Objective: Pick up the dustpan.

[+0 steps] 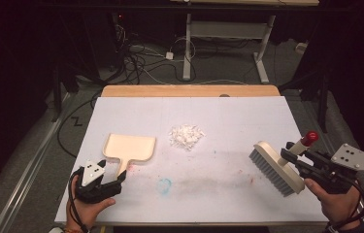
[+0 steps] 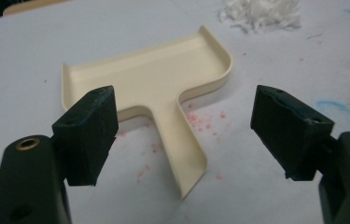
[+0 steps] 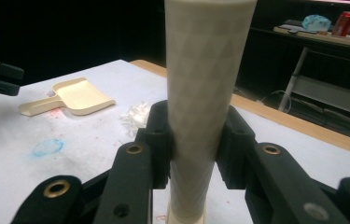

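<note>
The right gripper (image 3: 195,158) pinches the brush (image 1: 274,167) handle, whose top is cut off; the left gripper (image 2: 184,123) stands spread around the dustpan (image 2: 154,84) handle.

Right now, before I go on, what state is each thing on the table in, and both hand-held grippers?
Dustpan: flat on the table, unheld, handle toward the left hand-held gripper.
Left hand-held gripper: open, jaws either side of the dustpan handle, not touching.
Brush: gripped by its handle, bristles to the table.
Right hand-held gripper: shut on the brush handle.
White scraps: loose pile, unswept, right of the dustpan.
</note>
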Motion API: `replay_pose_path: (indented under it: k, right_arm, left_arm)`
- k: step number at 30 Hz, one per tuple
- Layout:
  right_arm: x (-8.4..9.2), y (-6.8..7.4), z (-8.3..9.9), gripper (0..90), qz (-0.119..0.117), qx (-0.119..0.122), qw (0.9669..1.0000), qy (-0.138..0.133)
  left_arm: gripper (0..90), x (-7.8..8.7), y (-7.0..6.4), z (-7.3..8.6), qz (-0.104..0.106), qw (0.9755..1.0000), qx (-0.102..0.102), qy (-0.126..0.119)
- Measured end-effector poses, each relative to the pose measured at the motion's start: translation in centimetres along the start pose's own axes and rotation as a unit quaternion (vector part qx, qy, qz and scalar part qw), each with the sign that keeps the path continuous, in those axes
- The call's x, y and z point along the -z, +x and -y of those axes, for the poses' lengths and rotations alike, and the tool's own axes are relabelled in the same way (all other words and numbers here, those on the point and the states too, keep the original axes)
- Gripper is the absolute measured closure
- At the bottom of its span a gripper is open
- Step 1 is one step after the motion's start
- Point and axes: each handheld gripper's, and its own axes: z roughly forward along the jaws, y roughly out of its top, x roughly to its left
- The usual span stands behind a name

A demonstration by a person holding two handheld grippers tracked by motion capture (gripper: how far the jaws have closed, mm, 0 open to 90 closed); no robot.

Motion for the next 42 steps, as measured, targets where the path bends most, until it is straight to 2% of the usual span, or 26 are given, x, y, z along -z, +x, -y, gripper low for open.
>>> replay_pose_path:
  k: [1,2,3,5,6,8,11,12,15,16,17,18,19,23,25,28,34,37,42]
  right_arm:
    - [-0.1,0.1,-0.1,70.5,-0.001,0.000,1.0000,-0.001]
    - [-0.1,0.1,-0.1,70.5,-0.001,0.000,1.0000,-0.001]
    - [-0.2,0.2,-0.2,70.5,-0.007,0.000,1.0000,-0.002]
    - [-0.4,0.3,-0.2,70.5,-0.009,0.000,1.0000,0.000]
    - [-0.4,0.3,-0.2,70.5,-0.009,0.000,1.0000,0.000]
    - [-0.7,0.2,-0.2,70.5,-0.011,0.002,0.9999,0.004]
    - [-1.1,0.1,-0.1,70.5,-0.016,-0.002,0.9998,0.008]
    - [-1.2,0.1,-0.1,70.5,-0.015,-0.002,0.9998,0.012]
    - [-1.4,0.1,-0.1,70.5,-0.016,0.000,0.9998,0.013]
    - [-1.4,0.1,-0.1,70.5,-0.015,-0.002,0.9998,0.013]
    - [-1.4,0.0,0.0,70.5,-0.015,-0.002,0.9998,0.013]
    - [-1.4,0.0,0.0,70.5,-0.015,-0.003,0.9998,0.015]
    - [-1.4,0.0,0.0,70.5,-0.015,-0.002,0.9998,0.014]
    - [-1.5,-0.1,0.1,70.5,-0.013,0.001,0.9998,0.016]
    - [-1.6,-0.1,0.1,70.5,-0.011,0.002,0.9998,0.016]
    - [-1.8,0.0,0.0,70.5,-0.012,0.003,0.9998,0.018]
    - [-2.1,-0.2,0.1,70.5,-0.014,-0.001,0.9997,0.019]
    - [-2.1,-0.2,0.2,70.5,-0.013,-0.001,0.9997,0.020]
    - [-2.1,0.0,0.2,70.6,-0.014,0.000,0.9997,0.021]
  left_arm:
    - [22.2,-0.2,0.2,0.1,-0.001,0.9999,0.013,0.011]
    - [22.1,-0.2,0.2,0.1,-0.001,0.9999,0.013,0.011]
    - [22.1,-0.6,0.7,0.1,-0.002,0.9980,0.035,0.053]
    - [22.1,-1.0,1.0,0.3,-0.002,0.9961,0.053,0.071]
    - [21.9,-1.0,1.0,0.3,-0.002,0.9961,0.053,0.071]
    - [21.5,-1.7,1.5,0.2,-0.004,0.9933,0.066,0.094]
    - [21.4,-3.0,2.0,0.1,0.030,0.9897,0.091,0.106]
    - [21.5,-3.4,2.0,-0.1,0.037,0.9890,0.092,0.109]
    - [22.1,-4.1,1.7,-0.5,0.035,0.9890,0.088,0.113]
    - [22.3,-5.1,1.2,-0.8,0.033,0.9887,0.075,0.126]
    - [22.3,-5.1,1.2,-0.8,0.033,0.9887,0.075,0.126]
    - [22.6,-6.1,0.8,-0.9,0.025,0.9874,0.062,0.143]
    - [24.0,-6.6,0.8,-1.0,0.017,0.9869,0.061,0.148]
    - [28.8,-7.8,1.2,-1.7,-0.002,0.9884,0.053,0.142]
    - [31.5,-8.1,1.6,-2.0,-0.001,0.9883,0.057,0.142]
    - [44.9,-8.3,2.3,-2.3,-0.002,0.9873,0.063,0.145]
    - [62.7,-8.6,2.9,-2.6,-0.005,0.9868,0.057,0.151]
    - [63.1,-8.6,2.9,-2.8,-0.003,0.9865,0.050,0.156]
    - [63.4,-8.5,3.0,-2.8,-0.002,0.9872,0.040,0.154]
